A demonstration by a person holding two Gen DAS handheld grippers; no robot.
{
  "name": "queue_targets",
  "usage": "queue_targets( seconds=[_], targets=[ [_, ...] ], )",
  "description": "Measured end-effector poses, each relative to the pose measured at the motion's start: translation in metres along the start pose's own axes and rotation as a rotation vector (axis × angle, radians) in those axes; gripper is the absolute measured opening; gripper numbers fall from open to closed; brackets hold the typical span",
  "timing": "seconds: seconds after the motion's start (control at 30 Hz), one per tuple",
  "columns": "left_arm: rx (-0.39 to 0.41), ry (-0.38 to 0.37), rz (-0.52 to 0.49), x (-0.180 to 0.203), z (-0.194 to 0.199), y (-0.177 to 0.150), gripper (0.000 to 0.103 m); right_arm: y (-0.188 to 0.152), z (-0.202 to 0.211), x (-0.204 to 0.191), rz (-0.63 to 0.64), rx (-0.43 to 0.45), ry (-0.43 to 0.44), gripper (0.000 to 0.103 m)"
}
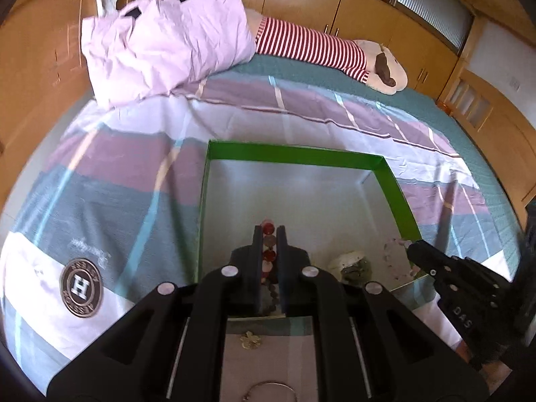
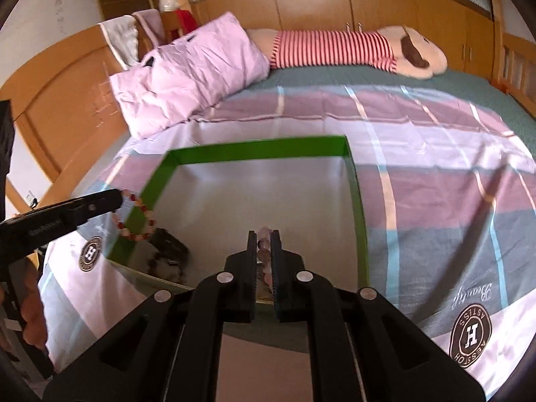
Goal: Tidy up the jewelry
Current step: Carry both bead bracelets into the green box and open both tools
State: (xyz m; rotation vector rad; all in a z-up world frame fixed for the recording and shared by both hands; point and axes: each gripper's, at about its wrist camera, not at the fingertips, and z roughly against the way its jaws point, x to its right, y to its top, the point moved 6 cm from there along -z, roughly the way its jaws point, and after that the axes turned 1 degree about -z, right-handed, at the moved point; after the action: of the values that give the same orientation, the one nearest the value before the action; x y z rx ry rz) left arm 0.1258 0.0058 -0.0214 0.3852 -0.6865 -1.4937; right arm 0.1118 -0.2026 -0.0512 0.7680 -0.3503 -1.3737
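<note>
A green-rimmed box (image 1: 294, 154) with a shiny silver inside lies on the bed; it also shows in the right wrist view (image 2: 258, 150). My left gripper (image 1: 269, 231) is shut on a red and pink bead bracelet (image 1: 269, 246) and holds it over the box's near left part; the bracelet hangs from it in the right wrist view (image 2: 137, 216). My right gripper (image 2: 264, 234) is shut on a pale pink bead bracelet (image 2: 264, 244), seen dangling in the left wrist view (image 1: 398, 258) over the box's right side. A green and white piece (image 1: 351, 264) lies inside the box.
A small gold flower piece (image 1: 249, 340) and a thin silver bangle (image 1: 271, 390) lie on the bedcover in front of the box. A folded pink quilt (image 1: 160, 47) and a striped plush toy (image 1: 321, 47) lie at the far side of the bed. Wooden cabinets stand behind.
</note>
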Motion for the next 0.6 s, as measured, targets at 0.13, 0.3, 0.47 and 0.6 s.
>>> queue_targets(
  seconds=[0.13, 0.3, 0.47, 0.6],
  targets=[
    [0.024, -0.011, -0.018, 0.005, 0.003, 0.001, 0.007, 0.003, 0.0, 0.013, -0.03, 0.01, -0.013, 0.008],
    [0.017, -0.064, -0.062, 0.027, 0.001, -0.007, 0.008, 0.003, -0.005, 0.019, -0.038, 0.0, -0.024, 0.008],
    [-0.031, -0.056, -0.083, 0.034, -0.017, -0.017, 0.008, -0.004, -0.016, 0.022, -0.039, -0.041, -0.048, 0.008],
    [-0.056, -0.06, -0.097, 0.037, -0.023, -0.022, 0.008, -0.004, -0.011, 0.018, -0.028, -0.03, -0.039, 0.019]
  ],
)
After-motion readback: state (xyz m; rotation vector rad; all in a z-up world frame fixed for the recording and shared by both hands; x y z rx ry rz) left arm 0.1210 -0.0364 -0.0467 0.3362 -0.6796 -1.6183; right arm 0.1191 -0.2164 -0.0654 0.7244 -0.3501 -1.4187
